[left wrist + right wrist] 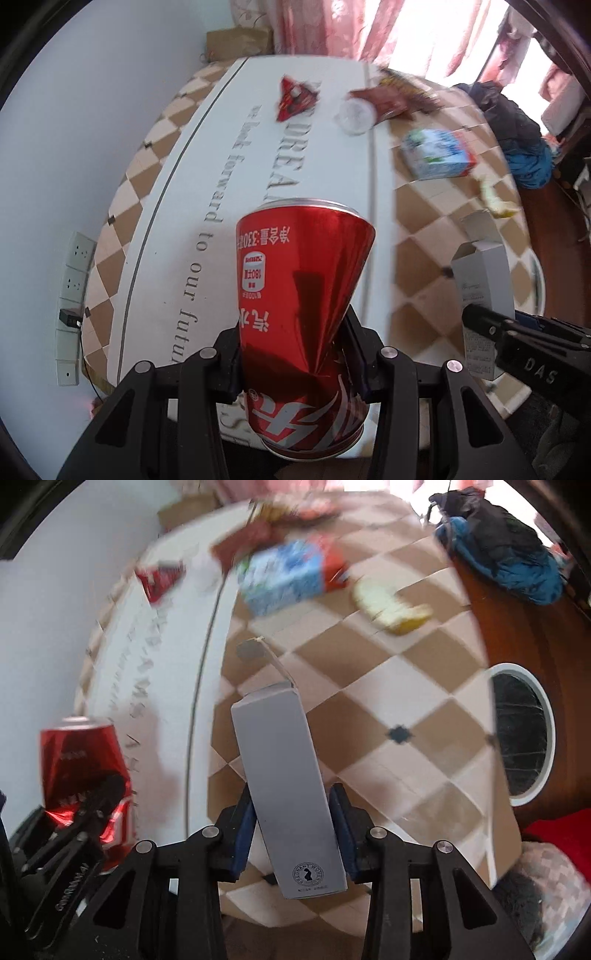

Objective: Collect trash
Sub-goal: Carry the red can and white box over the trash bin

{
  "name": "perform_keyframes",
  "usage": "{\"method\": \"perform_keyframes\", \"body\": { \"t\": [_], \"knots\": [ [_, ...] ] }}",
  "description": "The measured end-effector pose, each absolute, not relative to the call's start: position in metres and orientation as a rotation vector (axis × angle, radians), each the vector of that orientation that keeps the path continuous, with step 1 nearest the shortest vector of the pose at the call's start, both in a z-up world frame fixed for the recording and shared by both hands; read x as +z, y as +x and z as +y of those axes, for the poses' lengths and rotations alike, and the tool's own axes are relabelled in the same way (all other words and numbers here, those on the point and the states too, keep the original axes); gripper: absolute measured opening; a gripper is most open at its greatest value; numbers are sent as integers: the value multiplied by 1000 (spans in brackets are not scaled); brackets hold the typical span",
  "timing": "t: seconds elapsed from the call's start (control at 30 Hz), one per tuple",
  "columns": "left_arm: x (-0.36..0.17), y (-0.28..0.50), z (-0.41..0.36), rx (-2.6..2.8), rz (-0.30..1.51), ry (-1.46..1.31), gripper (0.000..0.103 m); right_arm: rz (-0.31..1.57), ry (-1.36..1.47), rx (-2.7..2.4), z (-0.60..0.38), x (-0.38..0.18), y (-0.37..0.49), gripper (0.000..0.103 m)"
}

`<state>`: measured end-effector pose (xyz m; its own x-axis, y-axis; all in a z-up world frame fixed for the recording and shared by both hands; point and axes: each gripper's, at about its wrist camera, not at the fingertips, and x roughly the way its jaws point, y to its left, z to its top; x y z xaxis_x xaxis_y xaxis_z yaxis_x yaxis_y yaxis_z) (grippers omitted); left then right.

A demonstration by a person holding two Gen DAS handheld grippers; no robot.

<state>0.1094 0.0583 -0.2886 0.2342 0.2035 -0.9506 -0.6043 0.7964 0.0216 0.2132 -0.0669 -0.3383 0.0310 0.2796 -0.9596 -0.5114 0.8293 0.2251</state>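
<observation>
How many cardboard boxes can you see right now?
2. The grey box is clamped in the right tool; the blue carton lies on the checkered table farther off. More may hide among the blurred wrappers.

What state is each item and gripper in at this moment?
Left gripper: shut on the red can.
Red can: dented, held.
Right gripper: shut on the grey carton.
Grey carton: top flap open, held.
Blue-and-white box: lying on the table.
Bin: open-topped, lined.
</observation>
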Motion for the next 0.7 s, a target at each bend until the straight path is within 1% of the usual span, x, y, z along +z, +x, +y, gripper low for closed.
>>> {"method": "perform_keyframes", "body": {
  "t": [0.2,0.4,0.57,0.7],
  "knots": [
    [-232,127,5,472,1119,-305,41,1281,31,586,-163,-268,225,41],
    [-173,178,-74,287,1009,-247,41,1163,134,489,-253,-217,251,41],
    [-158,233,-137,141,989,-225,41,1121,170,412,-326,-196,284,41],
    [-176,285,-171,52,1035,-255,41,1137,145,342,-371,-208,320,41]
  ]
}}
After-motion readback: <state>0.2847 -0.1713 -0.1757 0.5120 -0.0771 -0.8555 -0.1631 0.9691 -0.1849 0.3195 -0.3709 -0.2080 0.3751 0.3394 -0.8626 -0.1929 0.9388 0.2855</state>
